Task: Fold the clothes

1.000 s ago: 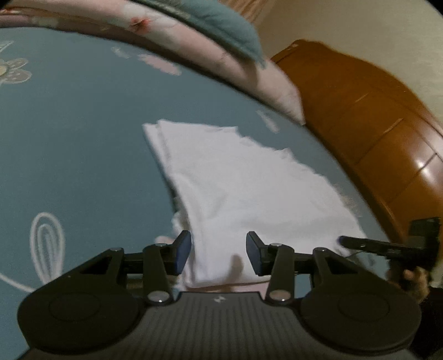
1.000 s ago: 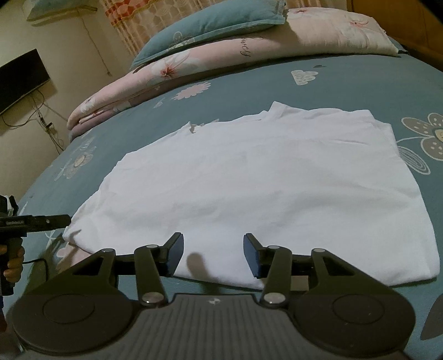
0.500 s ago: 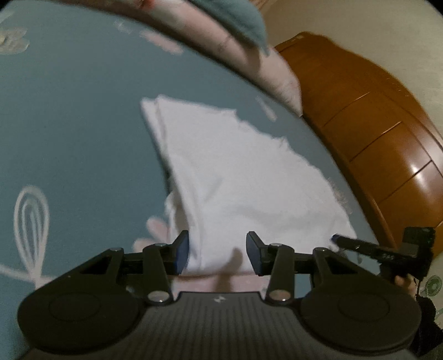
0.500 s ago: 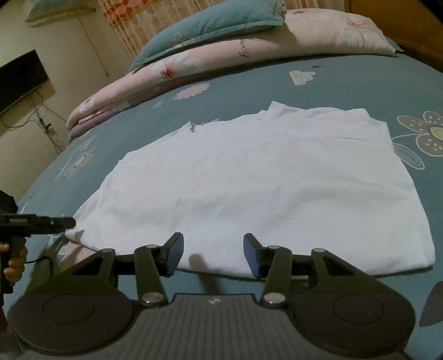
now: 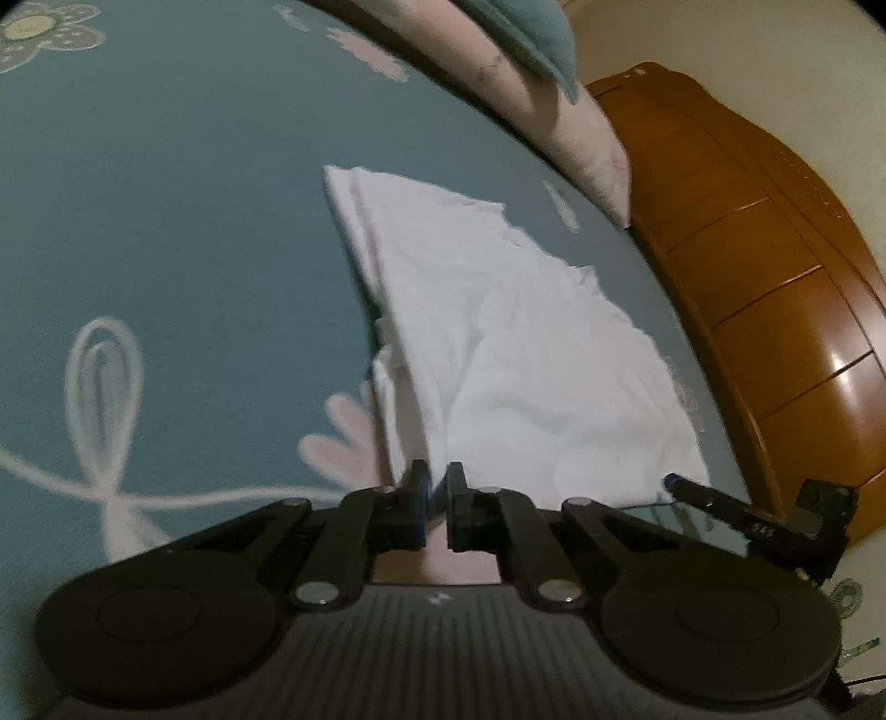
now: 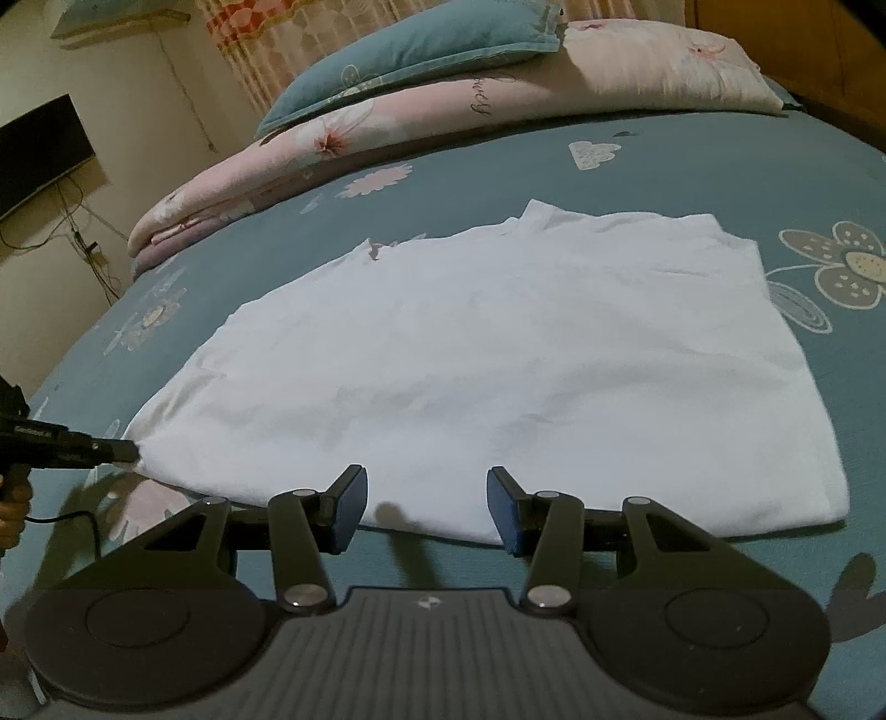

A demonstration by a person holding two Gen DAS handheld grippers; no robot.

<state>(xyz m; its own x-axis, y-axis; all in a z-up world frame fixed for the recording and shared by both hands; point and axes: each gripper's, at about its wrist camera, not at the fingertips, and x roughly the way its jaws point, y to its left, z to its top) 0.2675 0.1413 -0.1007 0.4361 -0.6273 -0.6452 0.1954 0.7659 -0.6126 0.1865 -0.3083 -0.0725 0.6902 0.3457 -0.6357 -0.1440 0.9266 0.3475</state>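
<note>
A white T-shirt (image 6: 498,354) lies flat on the teal floral bedsheet (image 6: 692,166). In the left wrist view the shirt (image 5: 526,343) stretches away from my left gripper (image 5: 437,487), whose jaws are shut on the shirt's near corner. That gripper also shows in the right wrist view (image 6: 124,450), pinching the shirt's left corner. My right gripper (image 6: 426,507) is open, its fingers just above the shirt's near edge. It also shows in the left wrist view (image 5: 673,482) at the shirt's far corner.
A pink floral quilt (image 6: 443,111) and a teal pillow (image 6: 410,50) lie at the far side of the bed. A wooden headboard (image 5: 775,277) runs along the right. A dark TV (image 6: 39,149) hangs on the wall at left.
My left gripper has closed from open onto the shirt's near corner. My right gripper has stayed open, with the shirt's near edge slightly closer to it.
</note>
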